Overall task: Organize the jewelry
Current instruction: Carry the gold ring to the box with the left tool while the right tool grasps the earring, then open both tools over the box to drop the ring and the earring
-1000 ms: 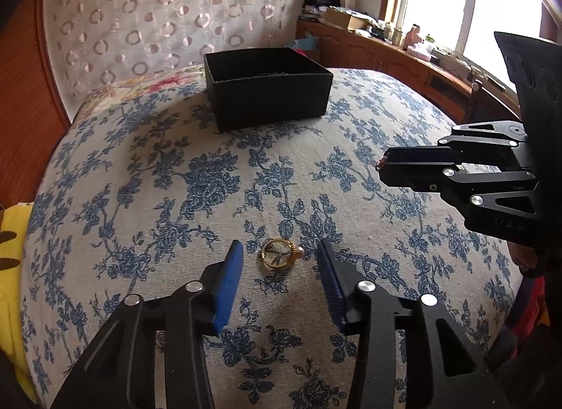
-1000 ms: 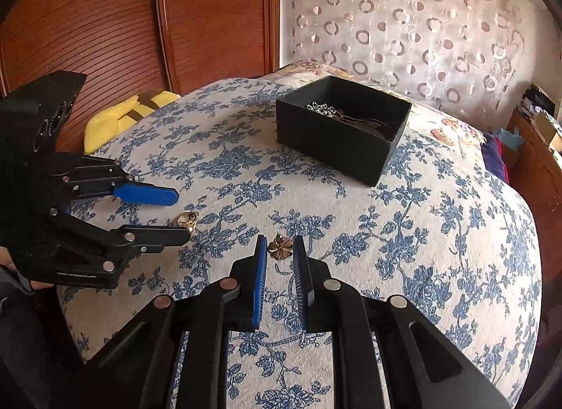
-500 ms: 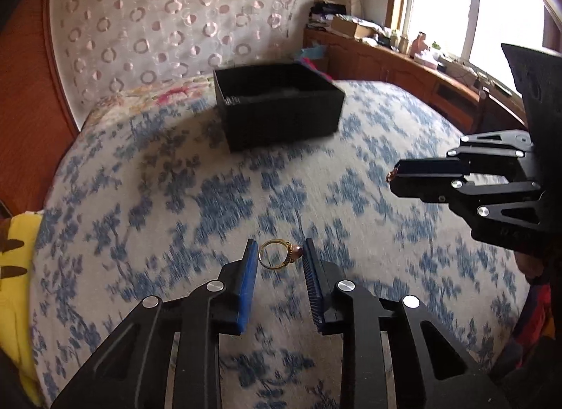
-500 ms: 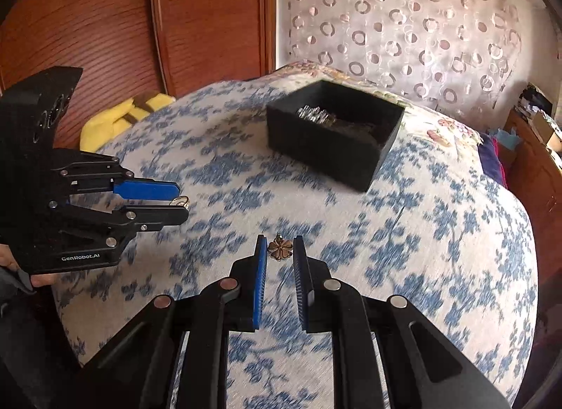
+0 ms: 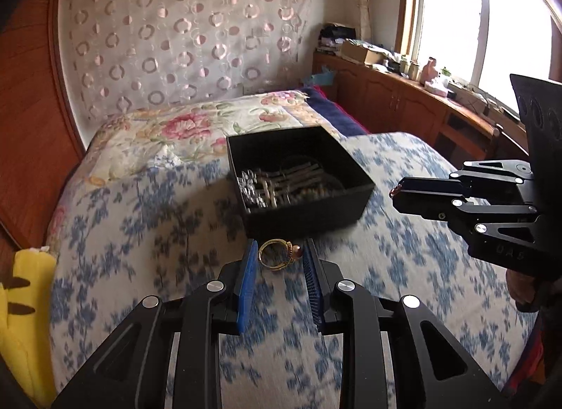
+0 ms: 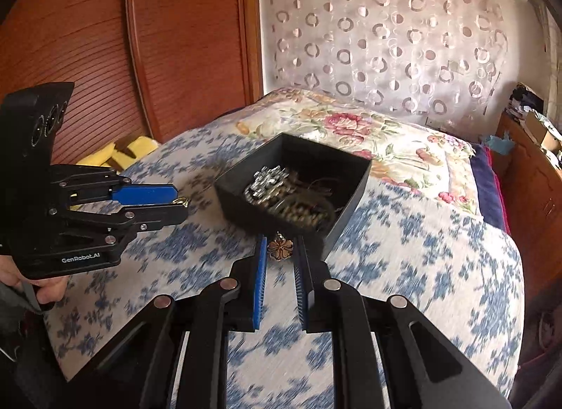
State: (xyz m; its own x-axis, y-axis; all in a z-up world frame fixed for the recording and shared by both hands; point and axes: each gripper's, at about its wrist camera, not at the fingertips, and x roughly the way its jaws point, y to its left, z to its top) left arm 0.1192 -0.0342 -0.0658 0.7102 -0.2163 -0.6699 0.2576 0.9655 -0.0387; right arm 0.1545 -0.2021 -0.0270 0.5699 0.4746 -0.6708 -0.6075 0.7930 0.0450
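Note:
My left gripper (image 5: 279, 254) is shut on a gold ring (image 5: 277, 254) with a dark bead, held above the bed just in front of the black box (image 5: 298, 177). My right gripper (image 6: 280, 249) is shut on a bronze flower-shaped piece (image 6: 280, 249), held close to the near corner of the black box (image 6: 291, 187). The box holds several silver and beaded pieces of jewelry (image 5: 281, 184). The left gripper also shows in the right wrist view (image 6: 179, 205), and the right gripper in the left wrist view (image 5: 395, 194).
The box sits on a bed with a blue floral cover (image 5: 140, 233). A floral pillow (image 5: 182, 135) lies behind it. A yellow plush (image 5: 21, 303) lies at the left edge. A wooden wardrobe (image 6: 140, 40) stands left, a cluttered wooden counter (image 5: 404, 92) right.
Both grippers have moved forward and up toward the black box. The left closed on the ring and lifted it off the bed; the right kept its flower piece.

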